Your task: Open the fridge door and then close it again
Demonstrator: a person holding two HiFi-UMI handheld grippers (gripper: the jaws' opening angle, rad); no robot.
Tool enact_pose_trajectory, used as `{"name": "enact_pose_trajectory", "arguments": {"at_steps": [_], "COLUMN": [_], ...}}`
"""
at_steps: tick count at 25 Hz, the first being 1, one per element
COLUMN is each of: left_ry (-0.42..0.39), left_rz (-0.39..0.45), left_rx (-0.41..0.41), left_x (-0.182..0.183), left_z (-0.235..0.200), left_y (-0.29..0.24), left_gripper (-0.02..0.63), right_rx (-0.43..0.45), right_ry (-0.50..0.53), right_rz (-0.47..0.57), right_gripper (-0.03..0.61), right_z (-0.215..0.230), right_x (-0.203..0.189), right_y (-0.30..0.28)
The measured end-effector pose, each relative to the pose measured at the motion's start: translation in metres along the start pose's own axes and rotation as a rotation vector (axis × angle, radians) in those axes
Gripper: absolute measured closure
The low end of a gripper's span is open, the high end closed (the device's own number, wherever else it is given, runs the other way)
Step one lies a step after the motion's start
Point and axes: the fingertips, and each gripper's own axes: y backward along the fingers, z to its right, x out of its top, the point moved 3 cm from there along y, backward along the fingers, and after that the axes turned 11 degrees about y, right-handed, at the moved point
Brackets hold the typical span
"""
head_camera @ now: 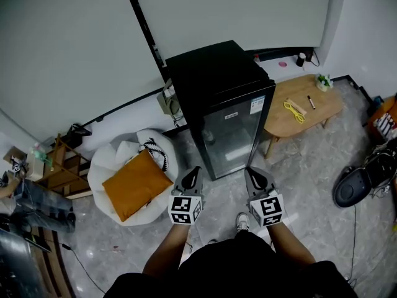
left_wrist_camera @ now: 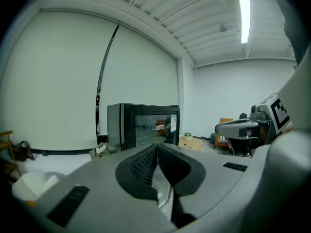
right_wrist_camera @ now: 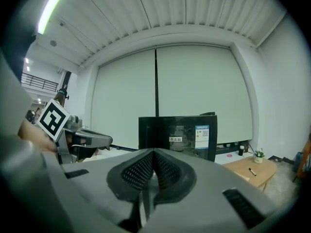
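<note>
Left gripper [head_camera: 195, 171] and right gripper [head_camera: 250, 172], both shown fully closed with nothing held, are carried side by side; the closed fridge [head_camera: 231, 113] is seen ahead of both, untouched.

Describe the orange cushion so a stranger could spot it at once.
Find the black glass-door fridge. To its left in the head view sits a white beanbag, and the cushion lies on top of it. Its flat orange square stands out against the white around it.
</note>
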Motion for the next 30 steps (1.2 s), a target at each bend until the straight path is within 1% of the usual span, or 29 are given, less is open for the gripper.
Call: {"name": "enact_pose_trajectory", "arguments": {"at_steps": [7,10,13,19,25,30], "left_ry": [0.001,0.014,0.030,0.068,0.085,0.065], "left_rz": [-0.032,-0.039,-0.039,-0.034,-0.049,-0.053], "left_rx": [0.080,0.114,0.150,0.205,0.236,0.230], "left_x": [-0.004,-0.007,-0.008,-0.010,-0.011,-0.009], "left_z": [-0.018,-0.027,-0.038,-0.058,-0.073,-0.079], "left_y": [-0.019,-0.028,-0.036,-0.053,-0.078,-0.100], "left_gripper": [0.591,0.591,0.591,0.591,0.591,0.589], "right_rx": [0.052,0.078,0.107,0.185,0.257,0.289], "right_ry": [-0.009,-0.032,-0.047,-0.020,0.017,-0.013], "right_rz": [-0.018,-0.047,-0.053,-0.057,-0.068,-0.100], "right_gripper": [0.560,0.560,0.560,0.560,0.560,0.560], "right_z": [0.016,0.021,0.021,0.021,0.028,0.022], "right_x": [-0.018,-0.032,-0.038,-0.040,-0.041,-0.053], "right_y": [-0.020,-0.028,-0.037,-0.059,-0.083,-0.090]}}
